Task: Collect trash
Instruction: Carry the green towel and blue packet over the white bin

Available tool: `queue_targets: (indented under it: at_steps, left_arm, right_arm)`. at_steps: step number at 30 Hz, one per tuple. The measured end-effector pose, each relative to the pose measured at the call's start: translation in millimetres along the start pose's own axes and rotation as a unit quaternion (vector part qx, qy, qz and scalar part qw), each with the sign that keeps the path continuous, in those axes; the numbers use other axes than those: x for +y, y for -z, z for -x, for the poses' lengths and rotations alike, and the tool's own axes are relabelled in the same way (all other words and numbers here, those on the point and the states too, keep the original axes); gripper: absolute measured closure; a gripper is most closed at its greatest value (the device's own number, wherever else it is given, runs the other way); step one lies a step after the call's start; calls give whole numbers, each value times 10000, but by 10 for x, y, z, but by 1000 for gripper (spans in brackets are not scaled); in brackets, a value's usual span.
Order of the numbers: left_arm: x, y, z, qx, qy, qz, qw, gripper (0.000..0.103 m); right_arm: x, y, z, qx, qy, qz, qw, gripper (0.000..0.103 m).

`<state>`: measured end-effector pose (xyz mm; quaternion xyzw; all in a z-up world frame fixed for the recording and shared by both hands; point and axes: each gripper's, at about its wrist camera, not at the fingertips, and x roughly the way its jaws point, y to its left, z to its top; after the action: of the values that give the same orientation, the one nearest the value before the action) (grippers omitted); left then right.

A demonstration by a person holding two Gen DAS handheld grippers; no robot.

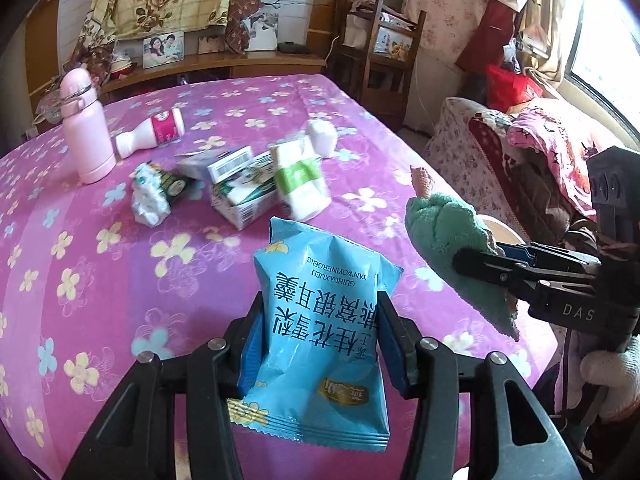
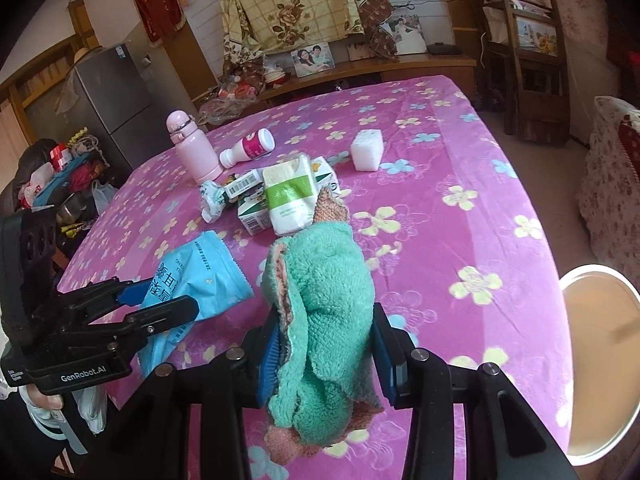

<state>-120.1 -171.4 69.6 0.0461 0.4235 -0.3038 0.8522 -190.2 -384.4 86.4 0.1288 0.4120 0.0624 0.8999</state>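
My left gripper (image 1: 320, 332) is shut on a blue snack packet (image 1: 320, 320) and holds it above the near edge of the pink flowered table (image 1: 100, 280). The packet also shows in the right wrist view (image 2: 196, 280), in the left gripper (image 2: 168, 300). My right gripper (image 2: 324, 344) is shut on a green cloth (image 2: 324, 300), held above the table; it also shows in the left wrist view (image 1: 444, 232), in the right gripper (image 1: 476, 256). A pile of cartons (image 1: 244, 184), a green-banded pack (image 1: 300, 176) and a crumpled wrapper (image 1: 152, 192) lies mid-table.
A pink flask (image 1: 86, 132) stands at the far left beside a lying white bottle (image 1: 152, 132). A white block (image 2: 367, 149) sits further back. A round white bin (image 2: 600, 356) stands right of the table. Chairs and a sofa (image 1: 500, 168) are on the right.
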Motion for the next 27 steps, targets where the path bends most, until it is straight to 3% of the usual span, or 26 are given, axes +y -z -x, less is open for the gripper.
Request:
queue_targets:
  at_steps: [17,21,27]
  left_arm:
    - [-663,-85,-249,248,303,-318,9987,50]
    - [-832,-143,-311,294,384,-359,9982,50]
    - [-1201,-254,-406,279,665,-461,9963,50]
  right_arm:
    - [-546,242,310,-309,359,-559,9973,60]
    - [-848,280,503,-467,385,-770,9952,60]
    - [-1541,354,909,-665,752,-1131,9885,60]
